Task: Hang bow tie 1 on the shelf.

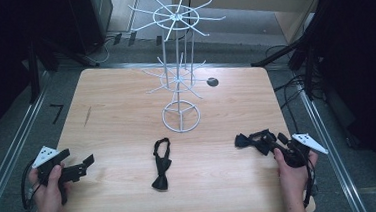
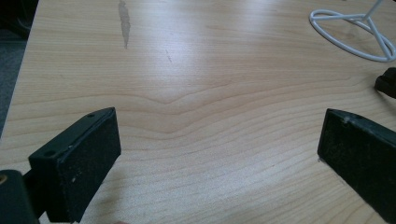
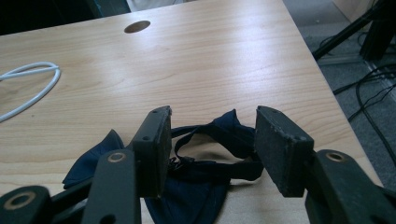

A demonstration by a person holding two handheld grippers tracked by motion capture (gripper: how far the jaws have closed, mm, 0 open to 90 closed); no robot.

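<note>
Wooden table (image 3: 224, 60), navy bow tie (image 3: 196, 186) partly hidden beneath right gripper (image 3: 210, 140) jaws

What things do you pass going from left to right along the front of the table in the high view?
Left gripper → black bow tie → dark blue bow tie → right gripper.

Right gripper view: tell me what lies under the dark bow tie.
The dark bow tie lies flat on the wooden table, between the right gripper pads. The wood directly beneath the fabric is covered.
</note>
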